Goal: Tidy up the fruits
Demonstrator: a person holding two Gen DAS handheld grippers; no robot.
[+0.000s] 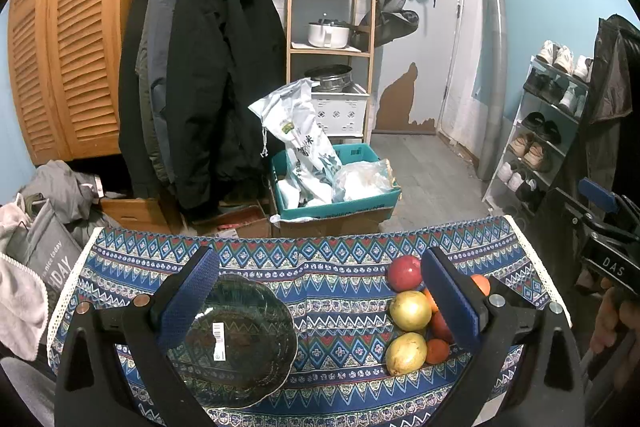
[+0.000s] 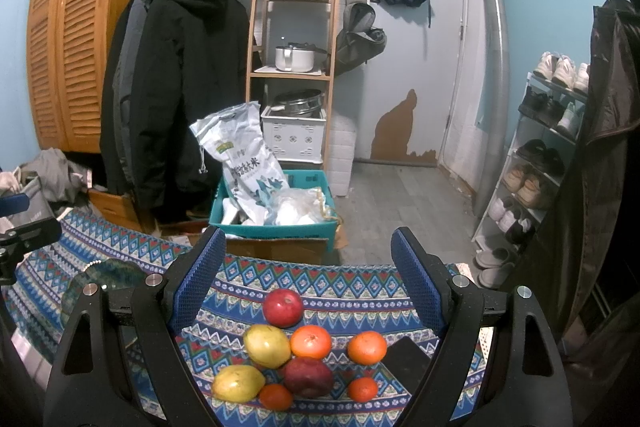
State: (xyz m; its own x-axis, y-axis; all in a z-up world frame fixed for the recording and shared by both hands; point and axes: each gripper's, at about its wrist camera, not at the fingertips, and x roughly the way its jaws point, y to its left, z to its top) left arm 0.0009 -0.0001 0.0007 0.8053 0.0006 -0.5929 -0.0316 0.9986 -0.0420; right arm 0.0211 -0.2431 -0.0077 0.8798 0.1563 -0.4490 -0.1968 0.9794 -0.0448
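A cluster of fruit lies on the patterned tablecloth (image 2: pixel 352 279): a red apple (image 2: pixel 283 307), two yellow fruits (image 2: pixel 267 345) (image 2: pixel 238 383), a dark red apple (image 2: pixel 309 377) and several oranges (image 2: pixel 310 341). A dark green glass plate (image 1: pixel 240 343) sits to their left, empty, with a barcode sticker. My left gripper (image 1: pixel 320 291) is open above the cloth, its left finger over the plate, its right finger beside the fruit (image 1: pixel 410 310). My right gripper (image 2: pixel 306 267) is open above the fruit, touching none.
A dark flat object (image 2: pixel 408 355) lies right of the oranges. Beyond the table's far edge stand a teal box with bags (image 2: pixel 276 203), hanging coats (image 2: pixel 176 87), a wooden shelf (image 2: pixel 292 67) and a shoe rack (image 2: pixel 540 163). A hand (image 1: pixel 612 323) holds the right gripper.
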